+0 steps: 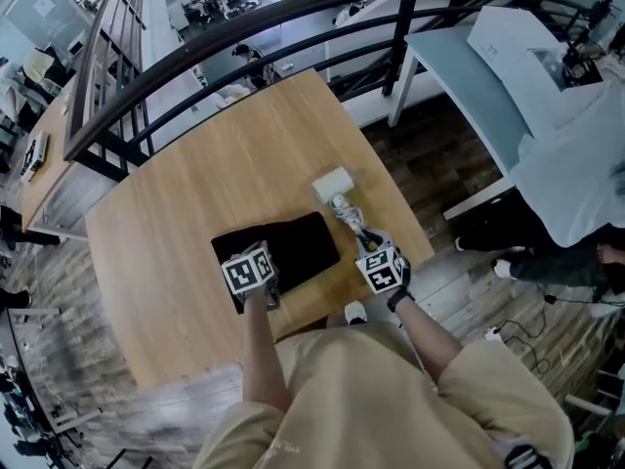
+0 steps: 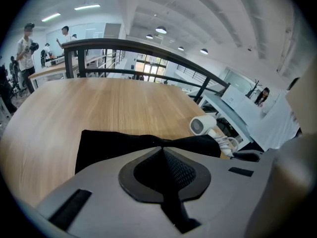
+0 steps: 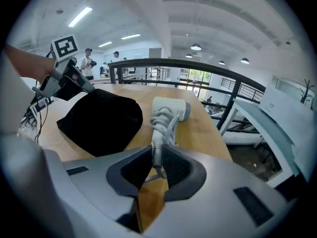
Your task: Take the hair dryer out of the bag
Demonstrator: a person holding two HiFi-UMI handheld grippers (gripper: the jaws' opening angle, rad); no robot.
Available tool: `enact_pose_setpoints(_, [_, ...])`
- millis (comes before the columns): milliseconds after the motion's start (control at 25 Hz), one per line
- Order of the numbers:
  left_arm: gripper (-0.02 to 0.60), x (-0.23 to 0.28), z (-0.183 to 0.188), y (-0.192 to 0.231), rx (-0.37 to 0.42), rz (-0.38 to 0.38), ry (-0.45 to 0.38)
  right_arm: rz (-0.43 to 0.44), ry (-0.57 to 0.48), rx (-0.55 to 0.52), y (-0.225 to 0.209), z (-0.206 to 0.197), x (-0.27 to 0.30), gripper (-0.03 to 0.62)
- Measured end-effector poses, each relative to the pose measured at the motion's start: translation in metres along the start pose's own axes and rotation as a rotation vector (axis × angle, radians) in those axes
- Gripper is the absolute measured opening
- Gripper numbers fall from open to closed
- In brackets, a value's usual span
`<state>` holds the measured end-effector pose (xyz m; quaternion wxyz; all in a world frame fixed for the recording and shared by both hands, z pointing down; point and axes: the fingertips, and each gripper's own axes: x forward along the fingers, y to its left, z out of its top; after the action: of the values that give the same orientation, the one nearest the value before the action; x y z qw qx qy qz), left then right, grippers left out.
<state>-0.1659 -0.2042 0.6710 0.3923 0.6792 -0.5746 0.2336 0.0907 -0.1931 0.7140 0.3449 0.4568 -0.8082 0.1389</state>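
Note:
A white hair dryer lies on the wooden table, just right of the flat black bag and outside it. Its cord is wound round the handle. My right gripper is shut on the lower end of that handle, and the dryer's head points away from me. My left gripper is shut on the near edge of the black bag, pinching the fabric. In the right gripper view the left gripper holds the bag slightly raised at that edge.
A black curved railing runs along the table's far side. The table's front edge is close to both grippers. A white table and a seated person in white are at the right. Several people stand far off.

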Motion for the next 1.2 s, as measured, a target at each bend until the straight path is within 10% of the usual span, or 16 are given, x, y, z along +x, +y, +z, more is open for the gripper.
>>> enact_pose_setpoints(360, [0.018, 0.002, -0.005, 0.001, -0.017, -0.006, -0.004, -0.003, -0.017, 0.079, 0.009, -0.004, 0.01, 0.066])
enact_pose_setpoints(560, [0.021, -0.002, -0.004, -0.004, -0.03, -0.033, -0.035, 0.028, -0.033, 0.143, 0.011, 0.005, -0.005, 0.203])
enact_pose_setpoints(720, [0.154, -0.012, 0.001, -0.009, -0.034, -0.066, -0.067, -0.015, -0.121, 0.183, -0.004, 0.028, -0.029, 0.215])
enact_pose_setpoints(1200, [0.174, -0.105, 0.075, -0.031, 0.088, -0.028, -0.414, 0.084, -0.476, 0.079, 0.016, 0.188, -0.088, 0.118])
